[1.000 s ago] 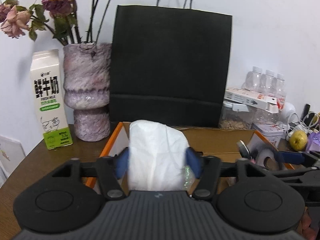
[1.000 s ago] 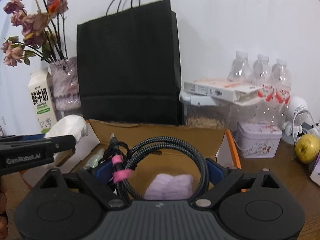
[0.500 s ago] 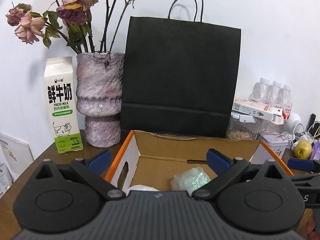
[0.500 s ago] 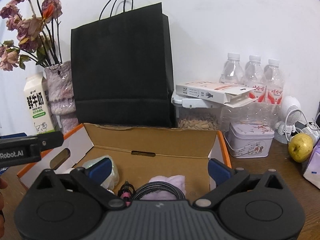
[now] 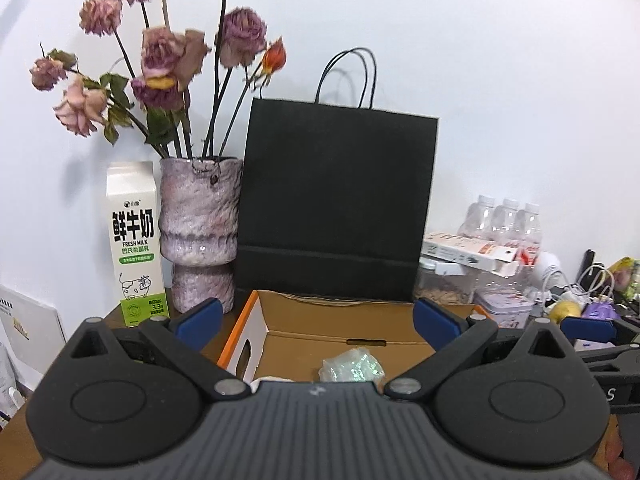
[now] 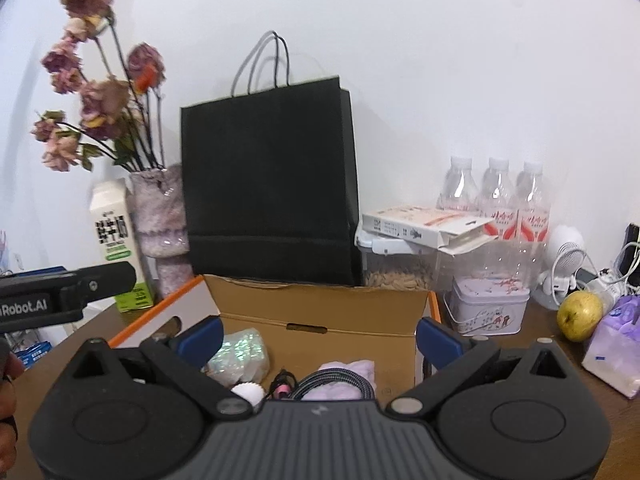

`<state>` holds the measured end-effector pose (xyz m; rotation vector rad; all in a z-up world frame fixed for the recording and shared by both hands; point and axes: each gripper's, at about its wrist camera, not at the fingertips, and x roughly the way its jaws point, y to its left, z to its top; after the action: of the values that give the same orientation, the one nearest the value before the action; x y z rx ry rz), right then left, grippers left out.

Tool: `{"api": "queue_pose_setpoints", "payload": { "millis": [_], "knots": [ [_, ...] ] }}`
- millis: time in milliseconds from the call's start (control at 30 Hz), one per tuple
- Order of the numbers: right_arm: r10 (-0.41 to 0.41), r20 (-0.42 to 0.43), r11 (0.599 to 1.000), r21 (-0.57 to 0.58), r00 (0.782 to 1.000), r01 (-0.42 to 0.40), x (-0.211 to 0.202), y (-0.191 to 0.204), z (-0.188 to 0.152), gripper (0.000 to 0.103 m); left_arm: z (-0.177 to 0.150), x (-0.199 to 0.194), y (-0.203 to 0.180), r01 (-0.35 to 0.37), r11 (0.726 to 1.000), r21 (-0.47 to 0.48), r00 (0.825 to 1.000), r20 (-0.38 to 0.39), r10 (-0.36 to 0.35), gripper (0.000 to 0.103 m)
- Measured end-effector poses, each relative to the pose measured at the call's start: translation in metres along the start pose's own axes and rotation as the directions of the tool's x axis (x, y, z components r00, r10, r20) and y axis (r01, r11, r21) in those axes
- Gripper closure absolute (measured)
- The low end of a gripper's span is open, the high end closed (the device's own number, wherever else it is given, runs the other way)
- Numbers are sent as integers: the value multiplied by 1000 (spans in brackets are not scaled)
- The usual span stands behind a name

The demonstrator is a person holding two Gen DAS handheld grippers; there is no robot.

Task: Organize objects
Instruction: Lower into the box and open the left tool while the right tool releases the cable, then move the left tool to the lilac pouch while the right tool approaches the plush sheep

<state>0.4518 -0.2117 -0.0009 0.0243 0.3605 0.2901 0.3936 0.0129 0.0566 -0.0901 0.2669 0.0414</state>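
Sitting on the brown surface [image 6: 560, 364], open orange-edged cardboard box [image 6: 320, 308] holding iridescent crinkled packet [image 6: 240, 350], braided black cable [image 6: 340, 386], lilac cloth [image 6: 352, 370], both grippers' blue fingers [image 5: 200, 318] spread wide, empty

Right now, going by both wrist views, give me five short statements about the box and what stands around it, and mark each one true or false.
1. The braided cable lies inside the cardboard box. True.
2. The right gripper is shut on the cable. False: it is open, with nothing between its fingers.
3. The milk carton stands right of the black paper bag. False: it stands left of the vase, which is left of the bag.
4. Three water bottles stand near the wall. True.
5. The left gripper holds the shiny packet. False: it is open, and the packet lies in the box.
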Motion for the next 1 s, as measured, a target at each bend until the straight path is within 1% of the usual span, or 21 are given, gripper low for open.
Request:
{"api": "queue_pose_setpoints", "payload": {
  "millis": [167, 567, 767, 1000],
  "knots": [
    [5, 22, 1000, -21, 1000, -5, -30, 6, -6, 0, -4, -29, 1, 13, 1000, 6, 1000, 7, -13, 0],
    [-2, 19, 999, -46, 1000, 3, -94, 23, -31, 0, -18, -85, 10, 13, 1000, 4, 1000, -15, -13, 0],
    [-10, -3, 999, -45, 1000, 10, -119, 31, -50, 0, -31, -110, 19, 5, 1000, 14, 999, -53, -4, 0],
    [-18, -58, 997, -72, 998, 14, -139, 44, -78, 0, -55, -132, 34, -19, 999, 39, 993, -118, 24, 0]
  ]
}}
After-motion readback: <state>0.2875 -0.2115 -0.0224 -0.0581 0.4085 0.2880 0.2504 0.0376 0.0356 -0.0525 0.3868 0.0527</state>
